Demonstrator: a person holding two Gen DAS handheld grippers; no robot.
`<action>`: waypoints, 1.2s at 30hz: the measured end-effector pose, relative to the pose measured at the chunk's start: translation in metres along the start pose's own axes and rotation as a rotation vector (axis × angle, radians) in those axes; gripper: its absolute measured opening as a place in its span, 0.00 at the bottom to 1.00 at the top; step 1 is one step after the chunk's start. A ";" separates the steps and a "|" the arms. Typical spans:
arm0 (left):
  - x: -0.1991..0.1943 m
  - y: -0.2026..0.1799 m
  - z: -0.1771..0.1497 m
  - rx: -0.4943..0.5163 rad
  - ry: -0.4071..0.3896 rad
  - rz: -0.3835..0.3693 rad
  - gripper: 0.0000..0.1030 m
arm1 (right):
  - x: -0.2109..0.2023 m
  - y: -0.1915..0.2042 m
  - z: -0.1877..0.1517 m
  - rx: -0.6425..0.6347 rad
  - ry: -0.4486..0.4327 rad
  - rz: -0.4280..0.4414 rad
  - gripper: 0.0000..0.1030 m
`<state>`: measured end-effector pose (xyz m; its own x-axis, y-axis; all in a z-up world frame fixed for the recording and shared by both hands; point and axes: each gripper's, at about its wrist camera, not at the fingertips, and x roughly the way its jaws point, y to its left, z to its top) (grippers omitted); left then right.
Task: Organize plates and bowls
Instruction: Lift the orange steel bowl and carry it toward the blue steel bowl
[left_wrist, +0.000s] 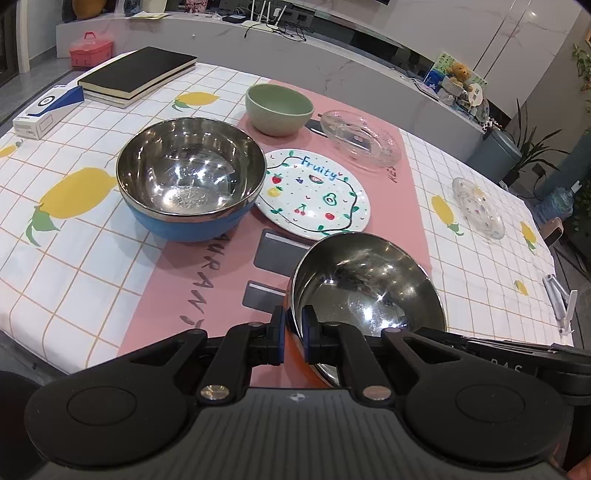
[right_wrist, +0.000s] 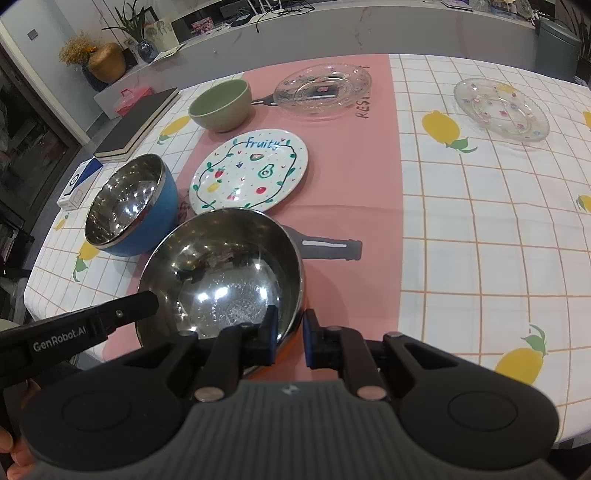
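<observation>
Lemon-print tablecloth (right_wrist: 480, 221) with a pink runner (right_wrist: 351, 177) is covering the dining table; clutter sits on the counter behind. Both grippers are carrying one steel bowl with an orange outside (right_wrist: 221, 273), raised and tilted over the runner, just beside the larger blue-sided steel bowl (left_wrist: 190, 177). Left gripper (left_wrist: 293, 332) is pinching the near rim, jaws narrow, one pad inside and one outside. Right gripper (right_wrist: 290, 338) is clamping the opposite side of the rim the same way. Both are angling steeply downward from the near table edge. Likely step: nesting this bowl into the blue one. Best done by levelling it first, centring over the blue rim, lowering evenly and releasing both sides together. Fruity plate (left_wrist: 314, 192), green bowl (left_wrist: 279, 107) and two glass plates (right_wrist: 323, 90) (right_wrist: 500, 109) are waiting farther back.
</observation>
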<state>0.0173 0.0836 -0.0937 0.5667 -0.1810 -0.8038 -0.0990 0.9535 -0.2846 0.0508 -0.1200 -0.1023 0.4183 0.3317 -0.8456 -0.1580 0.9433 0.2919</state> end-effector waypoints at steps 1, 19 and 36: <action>0.001 0.001 0.000 -0.001 0.002 0.002 0.09 | 0.000 0.001 0.000 -0.002 -0.001 0.000 0.11; 0.001 0.001 0.006 0.012 0.035 0.029 0.08 | 0.004 0.004 0.008 -0.010 0.043 0.006 0.12; 0.002 0.003 0.024 0.019 0.011 0.038 0.30 | 0.005 0.007 0.025 -0.037 0.028 -0.003 0.33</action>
<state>0.0377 0.0921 -0.0833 0.5541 -0.1474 -0.8193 -0.1047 0.9640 -0.2443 0.0746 -0.1117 -0.0933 0.3938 0.3281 -0.8586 -0.1901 0.9430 0.2732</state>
